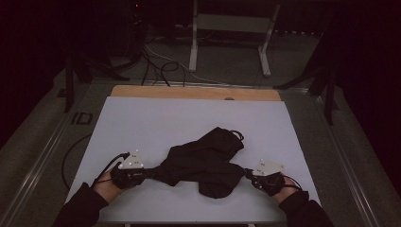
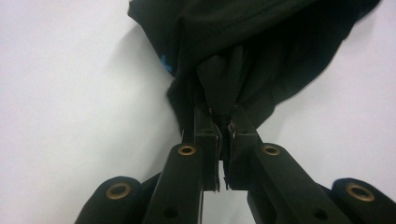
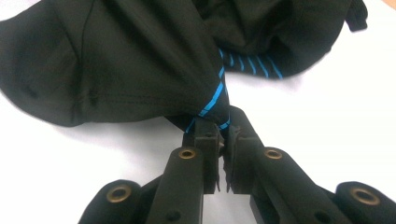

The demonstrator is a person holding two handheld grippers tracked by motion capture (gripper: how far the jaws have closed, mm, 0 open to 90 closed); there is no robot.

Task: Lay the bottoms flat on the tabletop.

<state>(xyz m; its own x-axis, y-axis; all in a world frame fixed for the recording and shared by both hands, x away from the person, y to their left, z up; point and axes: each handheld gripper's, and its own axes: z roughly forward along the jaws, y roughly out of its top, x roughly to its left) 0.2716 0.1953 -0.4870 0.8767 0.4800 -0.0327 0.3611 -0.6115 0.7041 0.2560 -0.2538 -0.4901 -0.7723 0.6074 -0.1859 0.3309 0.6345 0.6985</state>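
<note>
**Both grippers pinched on black garment, pulling it apart**

Black garment (image 1: 205,161) lay bunched mid-table (image 1: 142,118). Left gripper (image 2: 220,135) was clamped tight on its 9 o'clock edge, right gripper (image 3: 223,133) clamped on the blue-striped part at 3 o'clock. Opposite grips probably meant to stretch the cloth flat for spreading or folding.

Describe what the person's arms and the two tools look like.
Both forearms wear dark sleeves. The left tool and right tool are black, each topped by a grey three-cornered plate and trailing a black cable. Brass-coloured rivets stud the black jaws.
</note>
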